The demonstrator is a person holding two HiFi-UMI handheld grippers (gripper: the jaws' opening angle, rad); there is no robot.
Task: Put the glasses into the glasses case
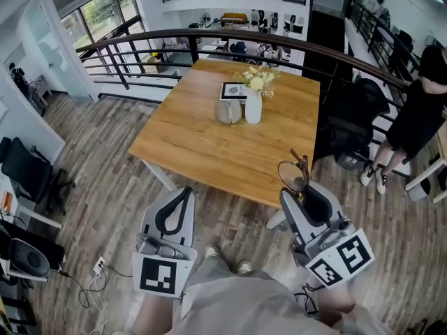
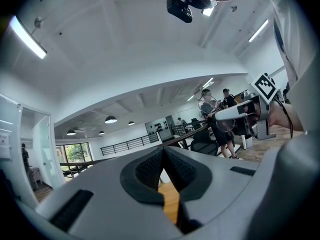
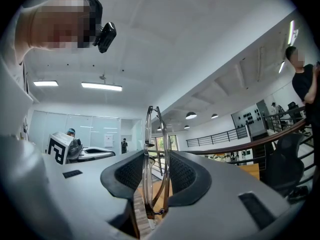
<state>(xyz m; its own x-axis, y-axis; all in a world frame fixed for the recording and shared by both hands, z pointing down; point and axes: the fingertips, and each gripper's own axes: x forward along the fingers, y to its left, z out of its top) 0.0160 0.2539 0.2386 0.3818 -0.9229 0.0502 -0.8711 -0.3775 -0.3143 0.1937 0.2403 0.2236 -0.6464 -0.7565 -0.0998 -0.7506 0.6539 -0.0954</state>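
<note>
Wooden surface (image 1: 202, 142) sits at your 12 o'clock. Your right hand-held gripper (image 1: 306, 195) is clamped on the glasses (image 1: 293, 174), which stick out at 11 o'clock from its tips; your left hand-held gripper (image 1: 174, 211) is closed, empty.

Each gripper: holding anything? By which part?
Right gripper clamps the folded glasses across the frame, with the lens rim sticking out. Left gripper is shut and empty.

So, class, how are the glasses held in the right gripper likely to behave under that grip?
The glasses have a thin wire rim, so they are probably light and would bend easily if the right gripper squeezed harder. They are held edge-on between the jaws and stand well above them, so they may pivot or slip when swung.
</note>
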